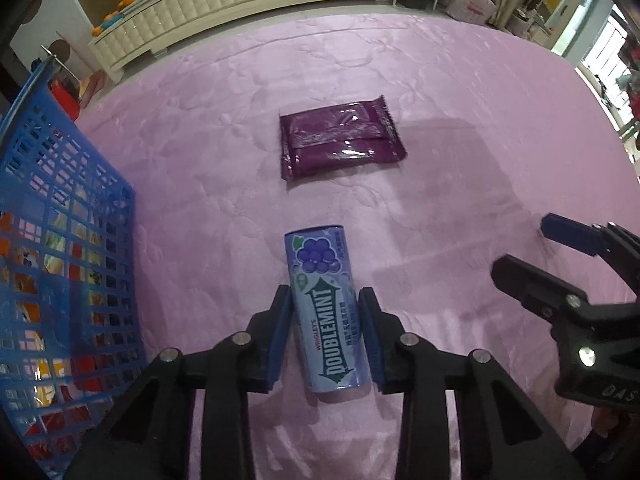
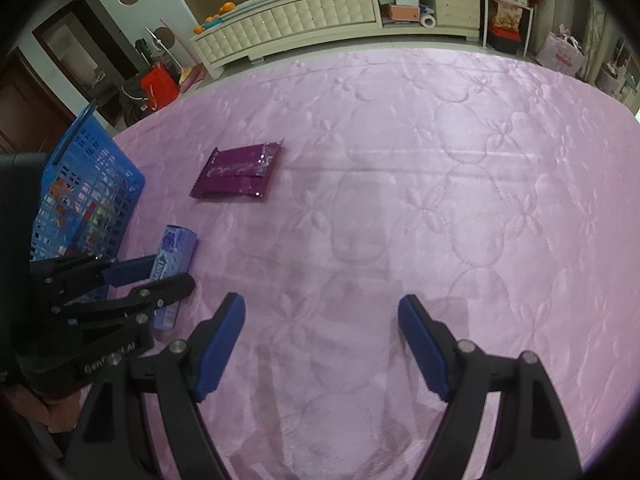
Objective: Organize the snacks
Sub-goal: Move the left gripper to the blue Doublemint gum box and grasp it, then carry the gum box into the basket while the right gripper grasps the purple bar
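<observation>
Stretching wide, pink quilted bed [image 2: 400, 160]; left gripper [image 1: 325, 320] fingers flanking the gum can [image 1: 326, 312], contact unclear; right gripper [image 2: 322, 344] fingers apart; cream cabinet [image 2: 300, 16] far.

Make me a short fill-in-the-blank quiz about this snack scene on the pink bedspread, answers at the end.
1. The left tongs straddle a gum can printed with the word ____.
2. The flat wrapped snack pack farther out on the bedspread is ____ in colour.
3. The plastic basket at the left edge is ____ in colour.
4. The right tongs have ____ between their pads.

Answers: Doublemint; purple; blue; nothing
</observation>
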The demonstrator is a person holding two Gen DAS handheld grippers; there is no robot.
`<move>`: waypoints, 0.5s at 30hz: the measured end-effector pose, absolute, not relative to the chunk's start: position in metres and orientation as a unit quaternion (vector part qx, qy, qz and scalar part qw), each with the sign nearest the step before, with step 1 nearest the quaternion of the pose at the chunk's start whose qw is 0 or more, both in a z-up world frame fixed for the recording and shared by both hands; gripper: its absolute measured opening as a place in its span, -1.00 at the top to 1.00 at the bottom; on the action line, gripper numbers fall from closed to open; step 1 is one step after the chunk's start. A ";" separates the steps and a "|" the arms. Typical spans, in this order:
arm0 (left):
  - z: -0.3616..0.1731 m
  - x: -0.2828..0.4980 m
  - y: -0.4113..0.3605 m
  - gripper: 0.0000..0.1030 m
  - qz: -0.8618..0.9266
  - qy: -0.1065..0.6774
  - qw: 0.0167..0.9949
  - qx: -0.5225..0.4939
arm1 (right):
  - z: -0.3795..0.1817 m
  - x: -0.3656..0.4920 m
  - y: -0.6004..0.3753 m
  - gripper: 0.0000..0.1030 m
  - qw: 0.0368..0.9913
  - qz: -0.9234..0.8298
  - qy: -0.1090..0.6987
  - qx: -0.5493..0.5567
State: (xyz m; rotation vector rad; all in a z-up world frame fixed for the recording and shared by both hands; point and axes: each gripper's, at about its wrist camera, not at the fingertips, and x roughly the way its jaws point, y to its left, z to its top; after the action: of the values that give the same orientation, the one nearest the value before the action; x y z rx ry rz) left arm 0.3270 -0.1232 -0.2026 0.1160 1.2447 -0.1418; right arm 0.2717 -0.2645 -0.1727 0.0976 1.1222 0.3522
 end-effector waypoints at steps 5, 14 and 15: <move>-0.184 0.311 -0.123 0.39 -0.076 0.564 0.822 0.038 | -0.168 0.269 -0.258 -0.60 0.831 0.154 0.532 0.060; -0.111 0.289 -0.103 0.39 -0.084 0.490 0.867 0.028 | -0.127 0.273 -0.251 -0.60 0.846 0.109 0.520 0.043; -0.104 0.287 -0.099 0.39 -0.085 0.483 0.871 0.025 | -0.124 0.274 -0.248 -0.61 0.847 0.103 0.520 0.040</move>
State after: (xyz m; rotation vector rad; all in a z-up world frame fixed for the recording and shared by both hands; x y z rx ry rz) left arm 0.2870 -0.0991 -0.1035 0.0513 1.0089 -0.1771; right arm 0.2738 -0.2477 -0.1244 0.0846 1.0966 0.2174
